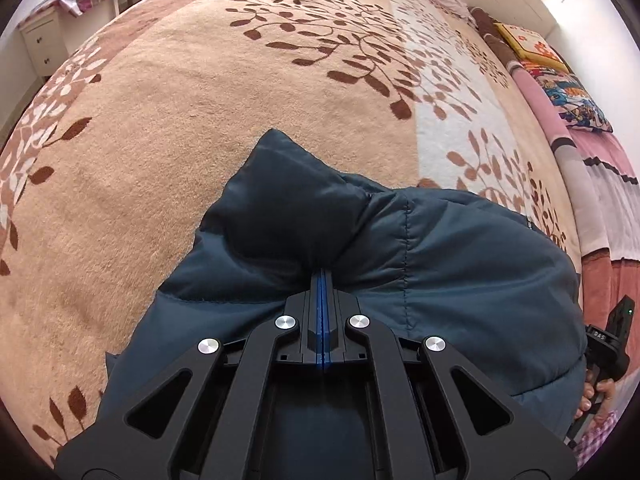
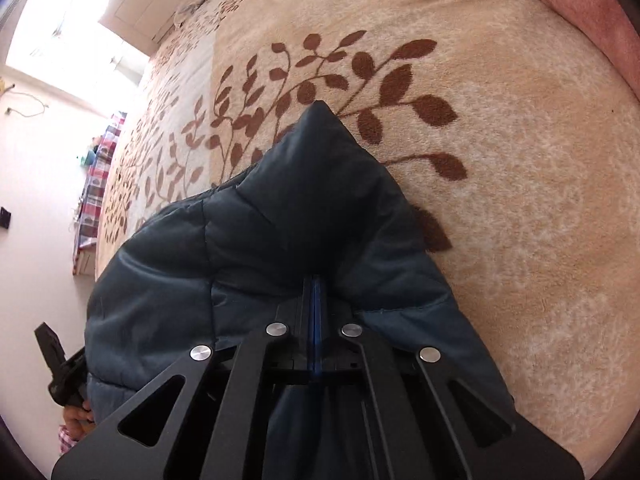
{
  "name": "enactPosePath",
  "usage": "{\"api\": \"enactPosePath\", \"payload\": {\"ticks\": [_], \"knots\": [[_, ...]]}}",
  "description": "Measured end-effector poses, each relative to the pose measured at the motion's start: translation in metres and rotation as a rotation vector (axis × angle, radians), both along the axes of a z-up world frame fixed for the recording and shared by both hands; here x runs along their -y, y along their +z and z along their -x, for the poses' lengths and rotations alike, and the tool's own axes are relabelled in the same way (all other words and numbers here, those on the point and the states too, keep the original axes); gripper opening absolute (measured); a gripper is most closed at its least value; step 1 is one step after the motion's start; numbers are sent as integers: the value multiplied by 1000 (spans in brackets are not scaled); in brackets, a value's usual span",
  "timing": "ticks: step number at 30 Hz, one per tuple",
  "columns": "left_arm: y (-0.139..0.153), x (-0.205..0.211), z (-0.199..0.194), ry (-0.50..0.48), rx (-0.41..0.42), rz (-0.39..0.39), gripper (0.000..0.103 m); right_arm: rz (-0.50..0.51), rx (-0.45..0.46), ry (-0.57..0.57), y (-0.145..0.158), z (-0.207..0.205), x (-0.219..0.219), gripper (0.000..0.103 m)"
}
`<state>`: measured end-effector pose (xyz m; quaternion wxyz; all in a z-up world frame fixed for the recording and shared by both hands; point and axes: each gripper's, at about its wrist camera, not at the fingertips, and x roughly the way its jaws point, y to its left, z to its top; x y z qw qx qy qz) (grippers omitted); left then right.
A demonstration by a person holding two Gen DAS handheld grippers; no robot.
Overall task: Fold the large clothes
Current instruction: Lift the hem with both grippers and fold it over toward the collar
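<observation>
jacket: dark teal quilted puffer, puffy, stitched seams (corners peak up) | left tongs clenched on a jacket fold; right tongs likewise, each fold rising just beyond the tips | jacket lies on plush beige leaf-patterned blanket covering a bed; pillows well beyond the jacket

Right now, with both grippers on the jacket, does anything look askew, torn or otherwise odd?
Nothing stands out. The left gripper and right gripper are each shut on a pinch of the dark blue jacket, which looks undamaged, bunched on the leaf-patterned blanket.
</observation>
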<state>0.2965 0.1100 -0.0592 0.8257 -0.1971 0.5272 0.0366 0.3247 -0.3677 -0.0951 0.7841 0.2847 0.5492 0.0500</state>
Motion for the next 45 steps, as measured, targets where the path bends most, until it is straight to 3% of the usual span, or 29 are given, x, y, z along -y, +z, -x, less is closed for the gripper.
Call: {"api": "enactPosePath", "payload": {"ticks": [3, 6, 13, 19, 26, 33, 36, 42, 45], "knots": [[13, -6, 8, 31, 32, 22, 6, -11, 1, -44, 8, 4, 4, 0], [36, -11, 30, 29, 92, 78, 30, 6, 57, -47, 33, 20, 3, 3], [84, -8, 118, -56, 196, 151, 47, 120, 206, 99, 87, 91, -33, 3], [103, 2, 202, -63, 264, 200, 59, 172, 273, 225, 90, 159, -86, 3], [77, 2, 268, -3, 214, 245, 61, 156, 227, 331, 64, 215, -129, 3], [32, 2, 294, 96, 150, 422, 75, 111, 164, 353, 43, 239, -143, 3], [22, 2, 291, 135, 138, 490, 76, 111, 154, 376, 40, 244, -152, 3], [20, 5, 277, 170, 145, 485, 77, 128, 161, 431, 38, 256, -171, 3], [21, 10, 269, 169, 149, 439, 77, 140, 190, 449, 41, 259, -178, 3]]}}
